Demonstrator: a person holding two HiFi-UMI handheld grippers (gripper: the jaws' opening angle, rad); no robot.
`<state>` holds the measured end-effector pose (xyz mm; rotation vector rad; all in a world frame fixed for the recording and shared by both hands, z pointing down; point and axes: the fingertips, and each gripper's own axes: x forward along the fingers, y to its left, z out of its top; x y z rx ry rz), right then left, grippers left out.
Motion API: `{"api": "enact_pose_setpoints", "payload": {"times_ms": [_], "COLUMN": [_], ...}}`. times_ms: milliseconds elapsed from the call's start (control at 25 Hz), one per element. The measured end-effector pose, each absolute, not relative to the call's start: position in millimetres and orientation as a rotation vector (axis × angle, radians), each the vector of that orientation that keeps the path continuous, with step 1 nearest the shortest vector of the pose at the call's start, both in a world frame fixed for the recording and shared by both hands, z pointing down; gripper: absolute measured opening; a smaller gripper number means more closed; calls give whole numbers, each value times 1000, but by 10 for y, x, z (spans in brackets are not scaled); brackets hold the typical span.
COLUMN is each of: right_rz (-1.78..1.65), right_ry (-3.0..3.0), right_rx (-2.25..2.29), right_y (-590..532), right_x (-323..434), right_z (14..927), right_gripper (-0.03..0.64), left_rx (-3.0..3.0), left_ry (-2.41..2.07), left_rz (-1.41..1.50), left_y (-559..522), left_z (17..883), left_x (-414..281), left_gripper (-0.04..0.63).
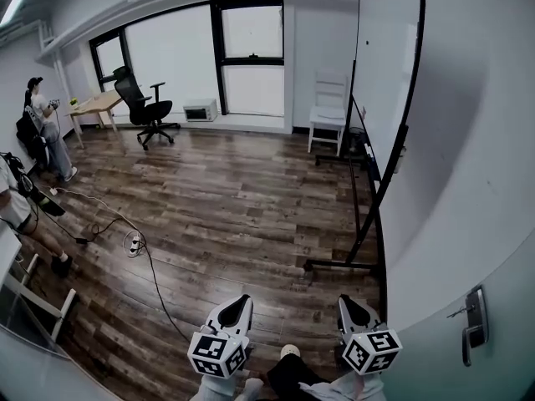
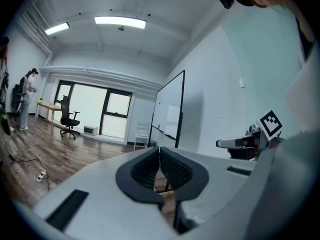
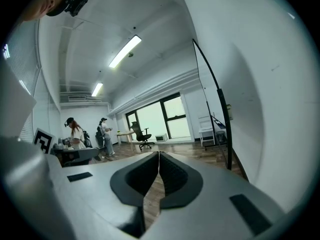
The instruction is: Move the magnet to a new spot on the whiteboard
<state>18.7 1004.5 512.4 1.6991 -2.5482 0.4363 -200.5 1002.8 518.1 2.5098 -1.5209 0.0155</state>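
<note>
The whiteboard [image 1: 386, 65] stands on a black wheeled frame by the right wall, some way ahead of me. A small dark dot [image 1: 365, 43] high on its face may be the magnet; it is too small to be sure. My left gripper [image 1: 242, 301] and right gripper [image 1: 346, 301] are held low at the bottom of the head view, side by side, both shut with nothing between the jaws. In the left gripper view, beyond that gripper's closed tips [image 2: 159, 150], the whiteboard [image 2: 167, 111] shows far off. The right gripper view has the whiteboard [image 3: 216, 101] nearly edge-on, past that gripper's closed tips [image 3: 159, 154].
Wooden floor lies between me and the board. A white chair [image 1: 328, 111] stands beside the board's far end. An office chair [image 1: 144, 103] and a desk [image 1: 94, 103] are at the back left, with people [image 1: 46, 128] nearby. A cable and power strip [image 1: 134, 243] lie on the floor. A door handle [image 1: 475, 324] is close on my right.
</note>
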Motion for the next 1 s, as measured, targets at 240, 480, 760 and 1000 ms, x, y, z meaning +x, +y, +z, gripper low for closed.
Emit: {"api": "enact_pose_setpoints", "payload": {"times_ms": [240,480,760,1000], "right_rz": [452,443,429,453], "right_ry": [-2551,-2561,-2583,-2585], "right_rx": [1664,1638,1606,1588], "right_y": [9260,8622,8124,7881], "right_x": [262,383,424,459], "right_z": [5175,5181,5195,5253], "right_gripper": [29,29,29,29], "left_rx": [2494,2456,2428,2403], "left_ry": [-1531,-1585,-1627,-1630], "left_rz": [1,-32,-46,-19], "left_y": [9247,8598,8159,7924], "left_z": [5214,5224,5287,5385], "left_x": [-1935,-1895,-1869,-1835], "left_gripper": [15,26,191,215]}}
